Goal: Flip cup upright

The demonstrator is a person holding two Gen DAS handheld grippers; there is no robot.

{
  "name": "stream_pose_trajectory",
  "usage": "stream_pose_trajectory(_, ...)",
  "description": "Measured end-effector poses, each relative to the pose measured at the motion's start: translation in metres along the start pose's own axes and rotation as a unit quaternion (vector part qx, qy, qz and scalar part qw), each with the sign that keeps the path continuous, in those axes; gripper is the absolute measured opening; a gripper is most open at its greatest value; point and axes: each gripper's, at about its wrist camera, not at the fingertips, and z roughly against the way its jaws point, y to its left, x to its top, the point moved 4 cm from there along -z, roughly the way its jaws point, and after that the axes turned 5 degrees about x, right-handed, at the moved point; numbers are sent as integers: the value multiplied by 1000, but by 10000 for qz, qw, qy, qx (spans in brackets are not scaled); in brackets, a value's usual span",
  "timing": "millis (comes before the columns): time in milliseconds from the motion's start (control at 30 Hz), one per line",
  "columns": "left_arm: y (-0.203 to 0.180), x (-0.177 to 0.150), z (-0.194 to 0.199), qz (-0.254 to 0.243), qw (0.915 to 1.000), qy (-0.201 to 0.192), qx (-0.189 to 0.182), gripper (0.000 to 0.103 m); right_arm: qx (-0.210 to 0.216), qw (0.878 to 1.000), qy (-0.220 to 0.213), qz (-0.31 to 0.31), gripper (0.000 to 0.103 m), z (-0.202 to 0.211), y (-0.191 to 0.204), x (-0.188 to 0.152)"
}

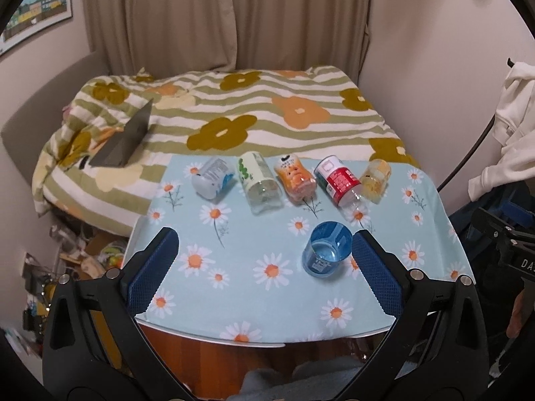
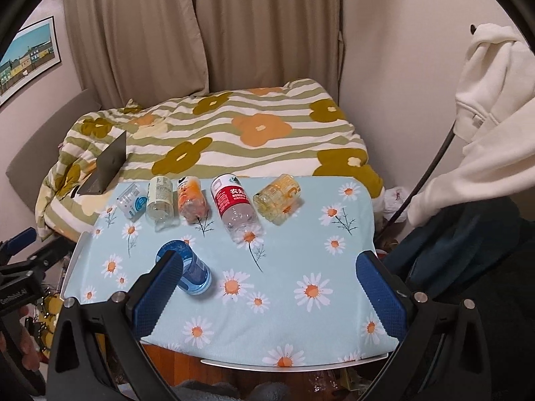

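Observation:
A clear blue plastic cup (image 1: 327, 254) lies on its side on the daisy-print tablecloth (image 1: 254, 244), base toward me and mouth away. My left gripper (image 1: 265, 244) is open and empty above the table's near edge; the cup lies just inside its right finger (image 1: 376, 270). In the right wrist view the cup (image 2: 192, 267) lies partly behind my right gripper's left finger (image 2: 160, 290). My right gripper (image 2: 269, 269) is open and empty, to the right of the cup.
Several bottles lie in a row at the table's far edge, among them a red-label water bottle (image 2: 234, 207) and an orange one (image 1: 296, 178). A bed with a flowered quilt (image 1: 234, 113) and a laptop (image 1: 128, 140) lies behind. A white hoodie (image 2: 485, 107) hangs at right.

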Motion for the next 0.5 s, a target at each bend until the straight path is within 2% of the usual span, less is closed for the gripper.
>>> stream_pose_trajectory(500, 6, 5, 10, -129, 9997, -210, -50, 103, -151, 9997, -173, 2, 103, 10, 15, -1)
